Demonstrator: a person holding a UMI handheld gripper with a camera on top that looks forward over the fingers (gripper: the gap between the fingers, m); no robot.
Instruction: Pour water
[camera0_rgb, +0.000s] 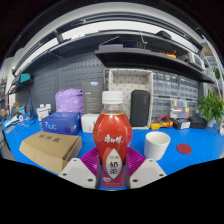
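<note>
Level, aimed straight across the blue table (190, 140), gripper (112, 175) low at its near edge. Clenched on the bottle (112, 150): both fingers pressed to its lower sides, magenta pads (94, 164) against the label, bottle upright with white cap on and red drink inside. Just right of the bottle, a white cup (156, 146), upright, a narrow gap between them. Left, a cardboard box (51, 149) close by; behind that, a blue box (62, 122). Open blue surface beyond the cup, toward a small red disc (184, 149). Far edge bounded by a pegboard wall (85, 75).
</note>
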